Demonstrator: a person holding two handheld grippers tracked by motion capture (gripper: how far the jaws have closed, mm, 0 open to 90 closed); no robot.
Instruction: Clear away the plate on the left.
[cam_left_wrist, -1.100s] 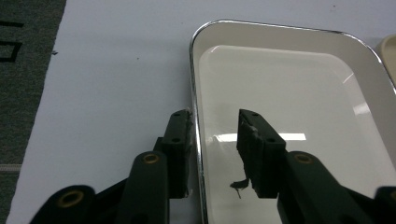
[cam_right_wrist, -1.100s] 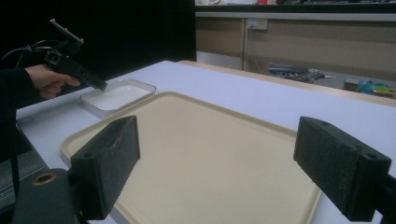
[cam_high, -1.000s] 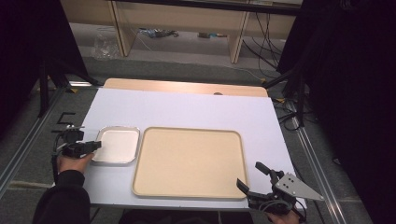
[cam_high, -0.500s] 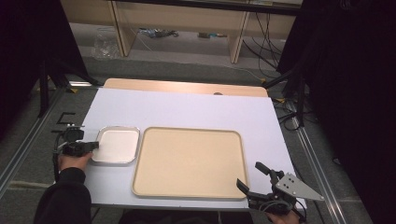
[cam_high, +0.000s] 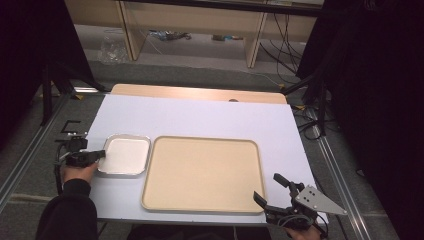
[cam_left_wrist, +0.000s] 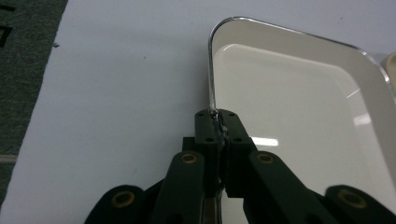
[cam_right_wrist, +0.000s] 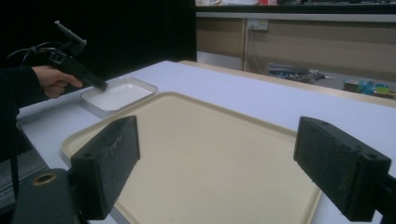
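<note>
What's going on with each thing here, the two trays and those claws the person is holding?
Small white tray: empty, flat on the table, its left rim pinched.
Big beige tray: empty, flat, untouched.
Left claw: shut on the small tray's rim.
Right claw: wide open, holding nothing, at the big tray's near right corner.

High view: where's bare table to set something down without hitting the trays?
The widest free patch is the white table behind both trays. A strip runs right of the beige tray. The near-left corner before the small white tray is tighter, beside the left gripper clamping its rim.
</note>
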